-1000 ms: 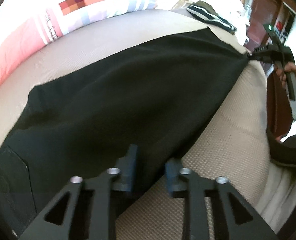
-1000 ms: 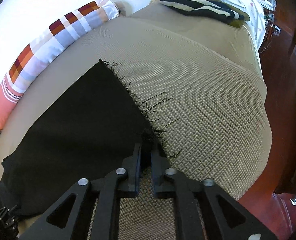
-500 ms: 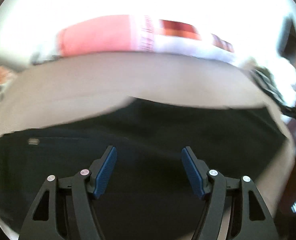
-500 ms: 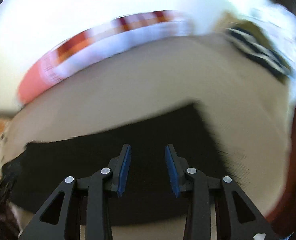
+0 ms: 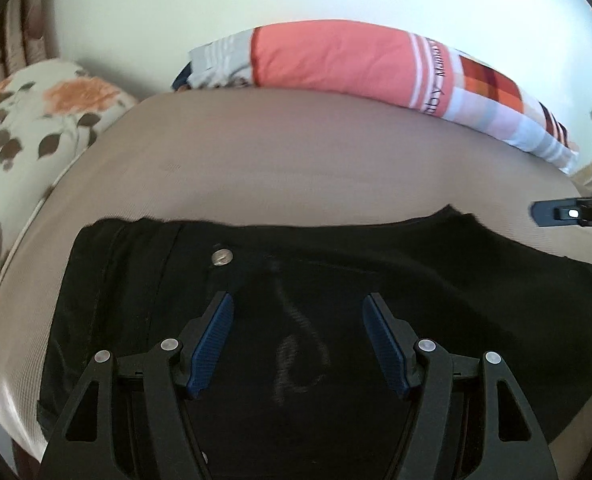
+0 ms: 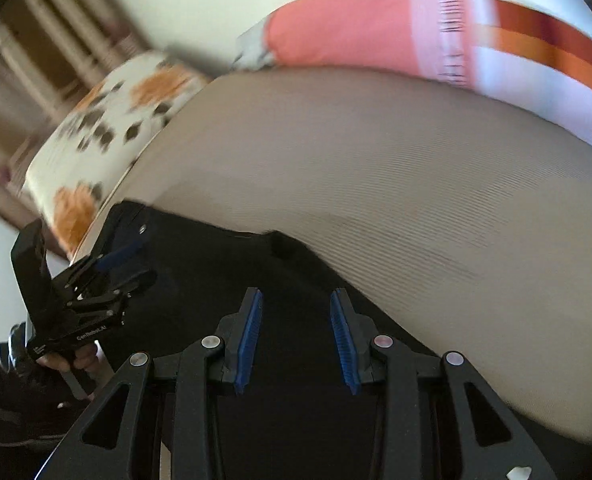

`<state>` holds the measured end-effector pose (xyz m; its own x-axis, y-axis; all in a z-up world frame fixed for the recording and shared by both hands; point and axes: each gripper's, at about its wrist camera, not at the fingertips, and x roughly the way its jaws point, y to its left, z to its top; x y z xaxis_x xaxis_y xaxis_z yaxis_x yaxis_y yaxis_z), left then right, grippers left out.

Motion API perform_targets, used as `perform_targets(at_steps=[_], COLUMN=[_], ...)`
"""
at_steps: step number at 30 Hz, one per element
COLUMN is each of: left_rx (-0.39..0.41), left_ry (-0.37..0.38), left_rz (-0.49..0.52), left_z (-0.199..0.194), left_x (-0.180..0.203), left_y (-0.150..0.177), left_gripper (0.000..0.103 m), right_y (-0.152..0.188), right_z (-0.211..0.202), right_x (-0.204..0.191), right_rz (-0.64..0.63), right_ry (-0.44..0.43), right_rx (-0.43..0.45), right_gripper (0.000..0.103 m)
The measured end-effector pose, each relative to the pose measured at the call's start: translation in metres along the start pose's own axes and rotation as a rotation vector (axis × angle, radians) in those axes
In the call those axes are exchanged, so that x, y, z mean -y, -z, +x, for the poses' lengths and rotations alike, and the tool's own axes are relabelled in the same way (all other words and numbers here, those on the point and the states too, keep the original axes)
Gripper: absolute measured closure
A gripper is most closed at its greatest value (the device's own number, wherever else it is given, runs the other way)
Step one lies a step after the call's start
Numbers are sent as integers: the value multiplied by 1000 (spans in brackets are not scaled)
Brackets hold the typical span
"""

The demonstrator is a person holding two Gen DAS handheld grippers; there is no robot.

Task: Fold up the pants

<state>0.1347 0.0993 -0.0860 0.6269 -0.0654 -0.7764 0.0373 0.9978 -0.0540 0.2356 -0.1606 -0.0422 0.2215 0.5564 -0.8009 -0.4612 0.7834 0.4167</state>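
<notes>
Left gripper (image 5: 297,340) agape; right gripper (image 6: 296,340) — narrower

Beige ribbed mattress (image 5: 296,168), striped coral bolster (image 5: 335,64), floral pillow (image 5: 28,120), pale wall (image 5: 176,4).

We see the black denim pants (image 5: 375,280) on the beige woven mattress (image 5: 296,160), the striped pink bolster (image 5: 355,64) behind them, the floral pillow (image 5: 28,128) left.

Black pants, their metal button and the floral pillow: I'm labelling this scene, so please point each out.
black pants (image 5: 435,280): left wrist view, flat leg fabric.
metal button (image 5: 222,257): left wrist view, its face.
floral pillow (image 5: 28,120): left wrist view, top surface.
</notes>
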Motion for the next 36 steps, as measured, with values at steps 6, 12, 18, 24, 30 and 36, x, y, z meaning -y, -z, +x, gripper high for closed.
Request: perform_targets(at_steps=[6,12,18,24,30,36], left_rx=[4,12,22,25,-18,43], left_ry=[1,-2,2,-13,41,145], left_rz=[22,40,50,85,66,150], left_z=[-1,1,2,5,-2,-9], left_x=[-6,-4,-4,0,9,53], left_y=[5,7,9,12,-1,-26], left_gripper=[35,33,32,30,30,30], right_y=[-24,-28,-38,-36,-27,20], right_z=[55,79,67,88,44,-20], right_x=[-16,-16,-18,-17,-11,19], right_rz=[-97,-138,-147,-139,-45,91], right_ry=[-24,-101,-61,29,81,196], right_rx=[-115,-198,-86,-65,39,114], right_gripper=[69,89,98,94,77,76])
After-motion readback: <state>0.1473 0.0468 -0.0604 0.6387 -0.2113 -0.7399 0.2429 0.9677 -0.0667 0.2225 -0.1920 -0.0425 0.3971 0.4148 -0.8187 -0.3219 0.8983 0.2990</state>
